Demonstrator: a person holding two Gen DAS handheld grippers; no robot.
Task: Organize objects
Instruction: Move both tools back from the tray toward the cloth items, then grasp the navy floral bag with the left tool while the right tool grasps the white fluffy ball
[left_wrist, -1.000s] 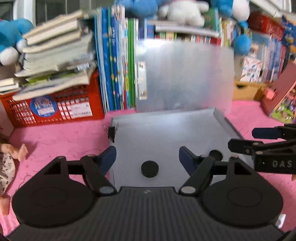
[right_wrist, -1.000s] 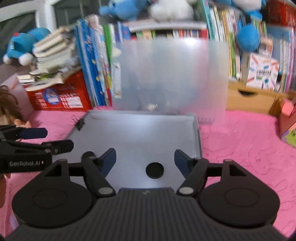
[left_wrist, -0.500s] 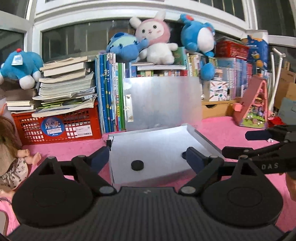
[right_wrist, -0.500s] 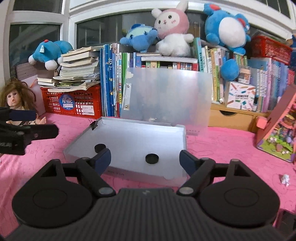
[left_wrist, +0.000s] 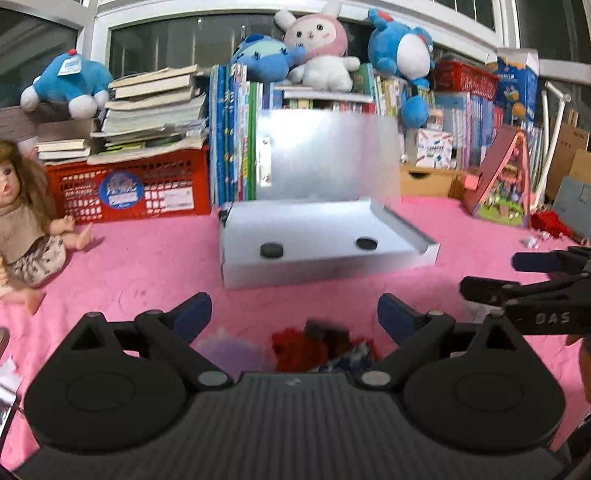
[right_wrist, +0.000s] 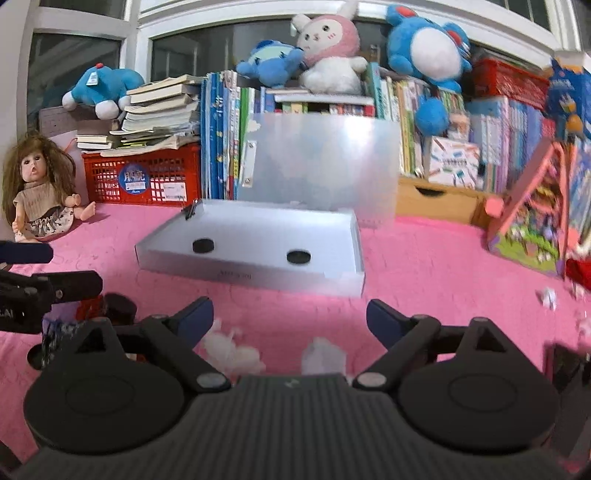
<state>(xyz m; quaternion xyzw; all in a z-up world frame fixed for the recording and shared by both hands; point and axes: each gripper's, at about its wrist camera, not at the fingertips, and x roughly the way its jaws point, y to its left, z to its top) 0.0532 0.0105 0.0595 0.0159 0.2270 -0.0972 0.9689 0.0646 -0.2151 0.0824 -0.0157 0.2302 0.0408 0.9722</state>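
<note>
An open translucent file box (left_wrist: 317, 254) (right_wrist: 258, 275) lies on the pink cloth with its lid standing up against the books. Two black round discs (left_wrist: 271, 250) (right_wrist: 299, 257) lie inside it. My left gripper (left_wrist: 294, 317) is open and empty, well back from the box, above a small pile of red, purple and dark items (left_wrist: 299, 349). My right gripper (right_wrist: 290, 319) is open and empty, above white crumpled scraps (right_wrist: 231, 349). Each gripper shows at the edge of the other's view.
A doll (right_wrist: 35, 188) sits at the left by a red crate (right_wrist: 144, 177) stacked with books. Upright books and plush toys (right_wrist: 328, 55) line the back. A pink toy house (right_wrist: 532, 225) stands at the right. Small scraps (right_wrist: 548, 297) lie on the cloth.
Both grippers have pulled back and away from the file box, which now looks farther off. The small items on the cloth in front of them have come into view.
</note>
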